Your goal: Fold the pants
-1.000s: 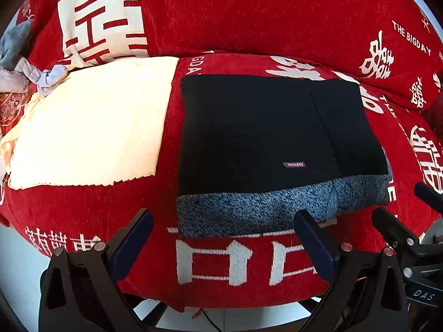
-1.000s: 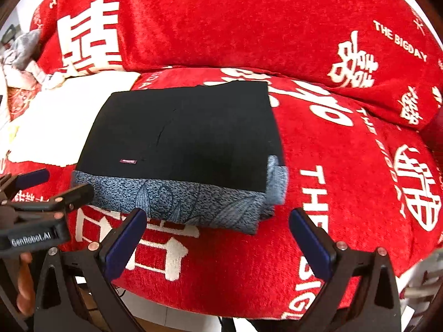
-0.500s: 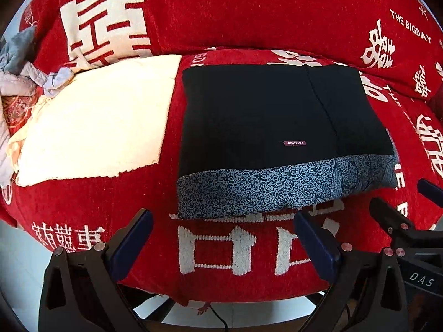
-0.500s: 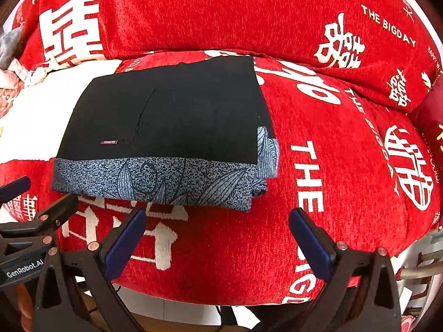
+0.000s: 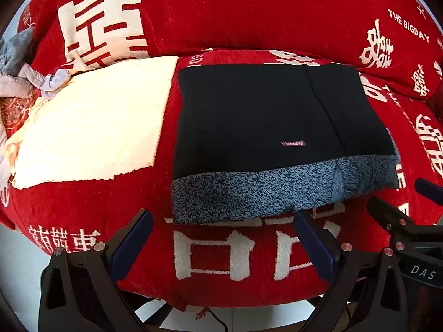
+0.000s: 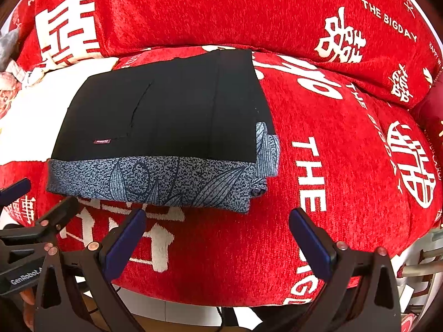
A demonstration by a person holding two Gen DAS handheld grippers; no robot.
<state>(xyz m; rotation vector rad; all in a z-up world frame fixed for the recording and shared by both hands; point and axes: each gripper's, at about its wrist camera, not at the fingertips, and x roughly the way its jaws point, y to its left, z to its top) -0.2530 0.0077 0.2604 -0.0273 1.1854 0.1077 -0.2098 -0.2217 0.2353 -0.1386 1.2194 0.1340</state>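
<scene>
Both grippers, left [image 5: 221, 238] and right [image 6: 217, 233], are wide open and hold nothing, just off the sofa's [image 6: 346, 166] front edge. Pants [image 5: 265, 127] lie folded flat on the seat near that edge. Folding looks finished; maybe only withdrawing remains. A cream cloth [image 5: 91, 121] lies beside, nothing blocks.

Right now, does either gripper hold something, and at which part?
Nothing is held. The left gripper and right gripper are both open, short of the folded pants.
</scene>
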